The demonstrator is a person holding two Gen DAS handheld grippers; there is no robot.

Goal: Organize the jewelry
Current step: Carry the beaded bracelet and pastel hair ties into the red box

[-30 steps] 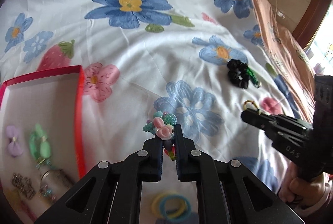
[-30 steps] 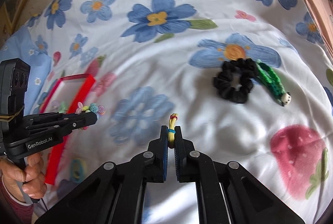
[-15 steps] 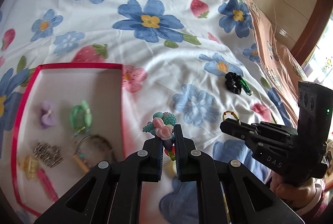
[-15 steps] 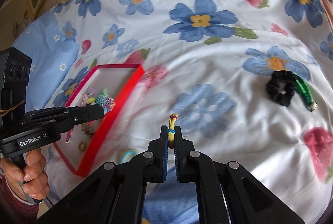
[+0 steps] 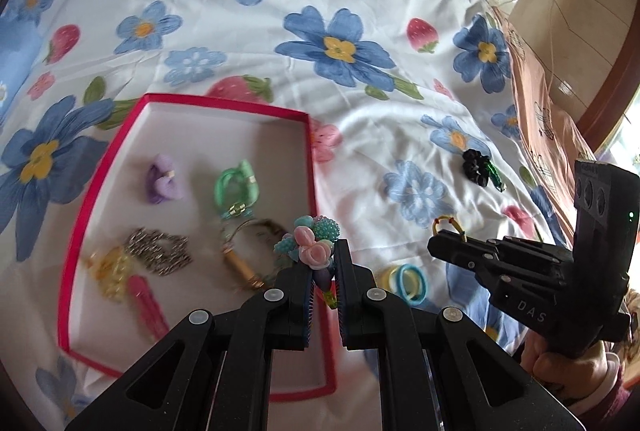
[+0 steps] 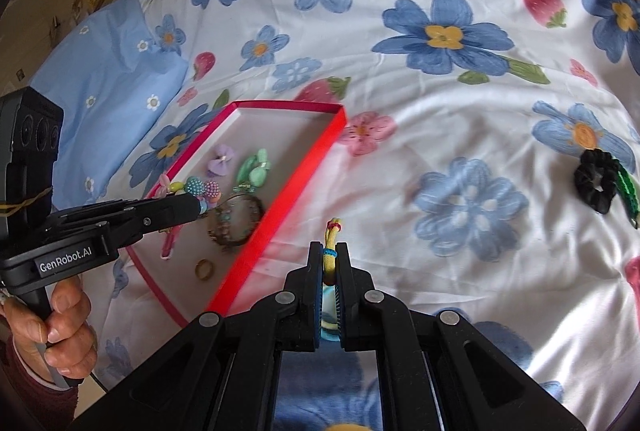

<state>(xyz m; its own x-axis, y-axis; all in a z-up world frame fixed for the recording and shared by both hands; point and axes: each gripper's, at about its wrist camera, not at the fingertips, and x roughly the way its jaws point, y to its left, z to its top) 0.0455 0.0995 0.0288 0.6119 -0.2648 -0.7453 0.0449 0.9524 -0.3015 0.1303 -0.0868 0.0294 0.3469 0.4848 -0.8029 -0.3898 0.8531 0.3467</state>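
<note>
My left gripper (image 5: 325, 259) is shut on a beaded flower hair tie (image 5: 310, 243) in pink and teal, held above the right edge of the red tray (image 5: 307, 143). It also shows in the right wrist view (image 6: 202, 189). My right gripper (image 6: 330, 255) is shut on a yellow hair tie (image 6: 333, 231), held above the sheet just right of the tray (image 6: 304, 167). The tray holds a purple bow (image 5: 162, 181), a green hair tie (image 5: 236, 187), a silver chain (image 5: 158, 251), a bracelet (image 5: 250, 243) and a pink clip (image 5: 146, 301).
A black scrunchie (image 6: 596, 183) with a green band (image 6: 628, 193) lies on the floral sheet at the right. Yellow and blue hair ties (image 5: 404, 281) lie right of the tray. A blue pillow (image 6: 108, 71) is at the left.
Both grippers have moved left toward the tray with their hair ties. The left gripper now hangs over the tray's right part; the whole tray has come into view.
</note>
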